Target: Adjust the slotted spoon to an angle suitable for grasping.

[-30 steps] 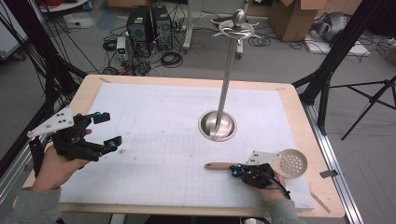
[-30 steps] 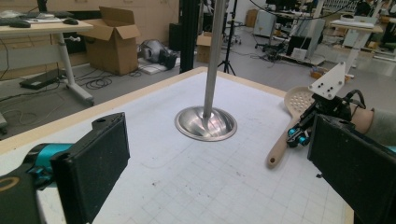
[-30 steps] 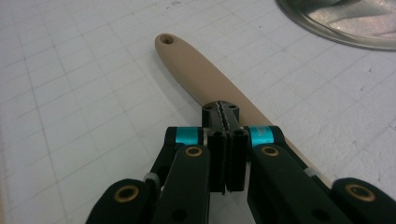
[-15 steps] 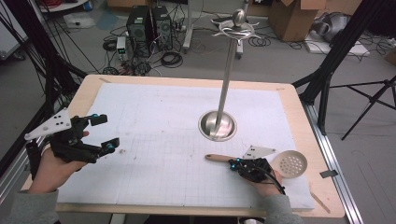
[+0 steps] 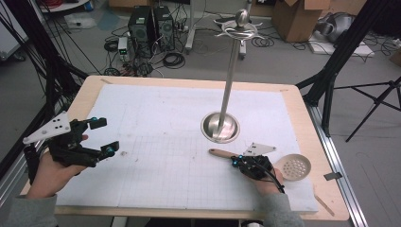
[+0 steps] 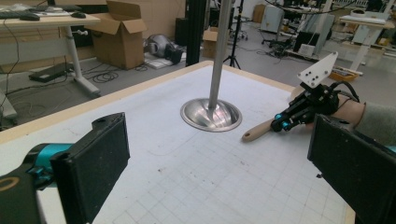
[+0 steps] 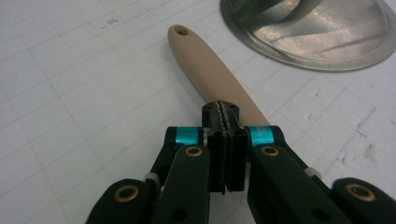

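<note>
A skimmer lies on the white mat, its perforated bowl [image 5: 293, 166] to the right and its wooden handle [image 5: 221, 153] pointing left towards the stand. My right gripper [image 5: 235, 163] is low over that handle [image 7: 210, 74]. Its jaws are shut pad to pad, with nothing seen between them [image 7: 225, 109]. A metal stand rises from a round base [image 5: 220, 126] to hooks at its top [image 5: 241, 29]. My left gripper [image 5: 105, 137] is held open at the mat's left edge, its jaws wide apart [image 6: 219, 154], facing the stand [image 6: 211, 114] and the right gripper [image 6: 282, 123].
The wooden table rim [image 5: 305, 118] frames the gridded white mat [image 5: 161, 142]. A small black clip [image 5: 332, 176] sits at the right edge. Cables, computers [image 5: 149, 23] and boxes [image 5: 295, 16] are on the floor beyond the table.
My right gripper has moved a little forward and left along the skimmer handle, and the handle's tip has swung slightly away from me. My left gripper has drifted slightly.
</note>
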A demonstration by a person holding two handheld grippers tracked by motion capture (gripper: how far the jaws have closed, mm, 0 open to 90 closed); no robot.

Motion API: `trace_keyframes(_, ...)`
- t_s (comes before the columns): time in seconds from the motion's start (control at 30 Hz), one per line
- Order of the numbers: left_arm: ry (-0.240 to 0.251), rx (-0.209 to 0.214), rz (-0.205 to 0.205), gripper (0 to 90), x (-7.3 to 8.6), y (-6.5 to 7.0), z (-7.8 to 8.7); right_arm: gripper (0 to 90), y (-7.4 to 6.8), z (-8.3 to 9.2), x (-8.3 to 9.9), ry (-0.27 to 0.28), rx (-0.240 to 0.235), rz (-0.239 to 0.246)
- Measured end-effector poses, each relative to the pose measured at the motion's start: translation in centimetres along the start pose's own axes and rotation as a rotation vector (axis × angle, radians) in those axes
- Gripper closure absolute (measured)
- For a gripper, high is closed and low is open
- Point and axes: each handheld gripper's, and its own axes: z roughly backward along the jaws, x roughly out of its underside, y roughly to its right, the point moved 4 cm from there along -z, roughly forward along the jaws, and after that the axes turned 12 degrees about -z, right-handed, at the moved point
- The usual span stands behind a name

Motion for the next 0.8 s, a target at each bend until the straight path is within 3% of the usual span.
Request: trace_keyframes(0.8, -0.008, -0.006, 0.003, 6.0, 0.28, 0.14, 0.26, 90.0, 0.63, -0.6, -0.58, 0.007, 0.033, -0.007)
